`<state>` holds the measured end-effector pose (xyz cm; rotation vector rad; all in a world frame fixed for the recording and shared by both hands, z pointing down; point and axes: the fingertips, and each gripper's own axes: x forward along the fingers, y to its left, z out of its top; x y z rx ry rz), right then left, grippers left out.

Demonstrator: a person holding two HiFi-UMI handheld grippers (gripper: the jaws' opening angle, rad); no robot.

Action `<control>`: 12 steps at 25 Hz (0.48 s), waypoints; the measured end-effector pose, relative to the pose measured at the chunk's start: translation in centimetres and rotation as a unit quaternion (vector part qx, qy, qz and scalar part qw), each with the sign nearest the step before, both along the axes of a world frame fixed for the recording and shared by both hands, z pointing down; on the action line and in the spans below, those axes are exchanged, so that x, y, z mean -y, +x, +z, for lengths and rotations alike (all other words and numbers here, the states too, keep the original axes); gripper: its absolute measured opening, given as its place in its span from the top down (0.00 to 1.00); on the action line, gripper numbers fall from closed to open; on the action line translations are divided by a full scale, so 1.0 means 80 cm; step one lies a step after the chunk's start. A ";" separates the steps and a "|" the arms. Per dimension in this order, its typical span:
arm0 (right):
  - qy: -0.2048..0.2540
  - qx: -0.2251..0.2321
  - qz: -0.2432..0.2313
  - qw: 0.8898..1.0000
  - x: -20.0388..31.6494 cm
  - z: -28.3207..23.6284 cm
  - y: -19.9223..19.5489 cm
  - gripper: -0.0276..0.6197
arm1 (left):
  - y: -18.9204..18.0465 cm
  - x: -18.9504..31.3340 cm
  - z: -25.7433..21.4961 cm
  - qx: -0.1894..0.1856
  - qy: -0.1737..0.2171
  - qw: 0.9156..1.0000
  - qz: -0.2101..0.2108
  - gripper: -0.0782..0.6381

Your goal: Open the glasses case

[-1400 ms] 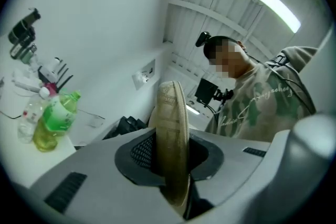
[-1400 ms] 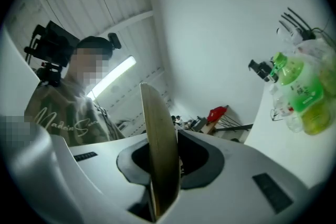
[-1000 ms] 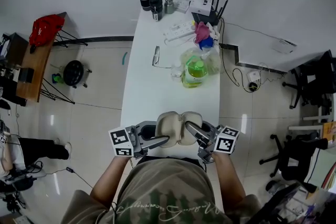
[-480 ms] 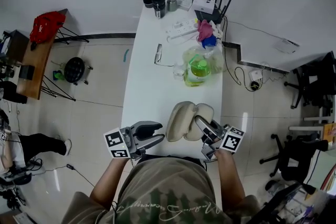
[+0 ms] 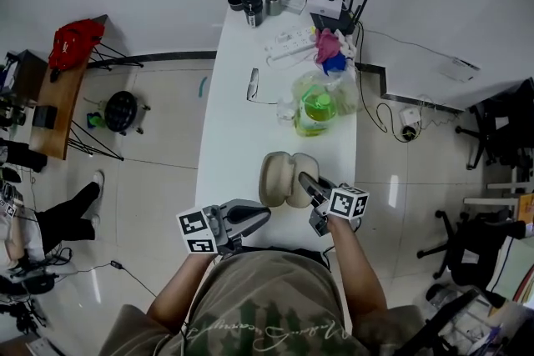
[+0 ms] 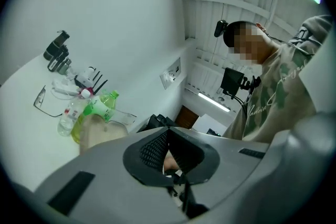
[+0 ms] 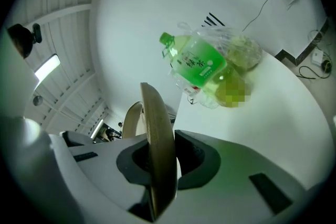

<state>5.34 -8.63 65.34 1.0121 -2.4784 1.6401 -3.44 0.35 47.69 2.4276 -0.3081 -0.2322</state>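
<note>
The right tongs point(image 5: 305, 180) pinch one beige half of the glasses case point(image 5: 278, 177), which is spread open over the bench point(image 5: 238, 142) (its free half lies toward the left tongs). The left tongs point(image 5: 265, 216) have just closed on nothing, just beside the case.
</note>
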 end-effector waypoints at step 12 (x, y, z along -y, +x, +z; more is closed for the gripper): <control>-0.105 -0.118 -0.015 0.987 0.031 0.169 -0.017 0.87 | 0.017 -0.020 0.014 -0.010 -0.041 0.999 0.014 0.88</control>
